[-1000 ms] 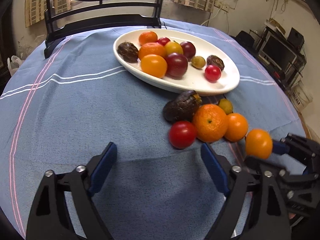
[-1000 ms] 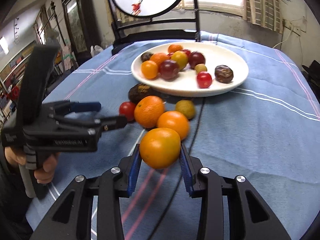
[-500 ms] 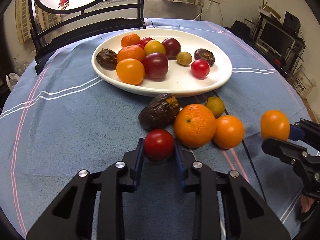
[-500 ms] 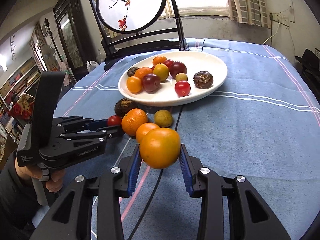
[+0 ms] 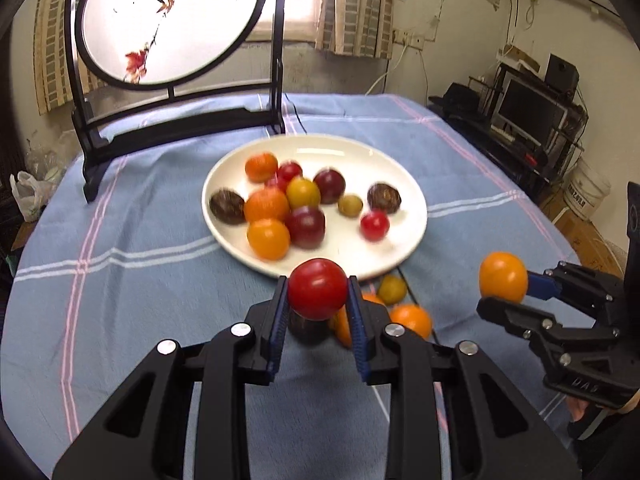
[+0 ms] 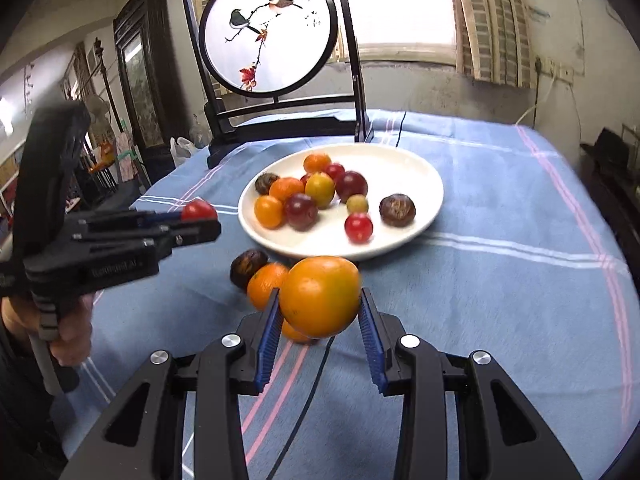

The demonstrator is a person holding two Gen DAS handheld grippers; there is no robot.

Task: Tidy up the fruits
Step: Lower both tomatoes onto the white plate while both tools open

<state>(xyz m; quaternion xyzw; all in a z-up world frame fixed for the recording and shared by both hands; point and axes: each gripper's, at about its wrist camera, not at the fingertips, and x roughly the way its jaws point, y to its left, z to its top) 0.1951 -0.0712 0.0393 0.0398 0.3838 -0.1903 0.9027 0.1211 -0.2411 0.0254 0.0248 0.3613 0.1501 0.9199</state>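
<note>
My left gripper (image 5: 317, 294) is shut on a red tomato (image 5: 317, 288), lifted above the blue cloth just short of the white plate (image 5: 394, 170). In the right wrist view the same tomato (image 6: 199, 210) shows at the tip of the left gripper (image 6: 196, 220). My right gripper (image 6: 320, 306) is shut on an orange fruit (image 6: 320, 296), also raised off the table; this orange fruit (image 5: 503, 282) appears at the right of the left wrist view. The plate (image 6: 416, 170) holds several fruits. Loose fruits stay on the cloth: a dark wrinkled one (image 6: 248, 263), an orange (image 6: 266, 284), a green-yellow one (image 5: 392, 289).
A black stand with a round painted screen (image 6: 268, 28) stands on the table's far side behind the plate. A black cable (image 6: 304, 404) runs across the cloth under my right gripper. A person's hand (image 6: 68, 332) grips the left tool. Shelves and a monitor (image 5: 528, 110) stand right of the table.
My left gripper closed on the red tomato and lifted it off the cloth. The right gripper rose too, still holding the orange fruit.
</note>
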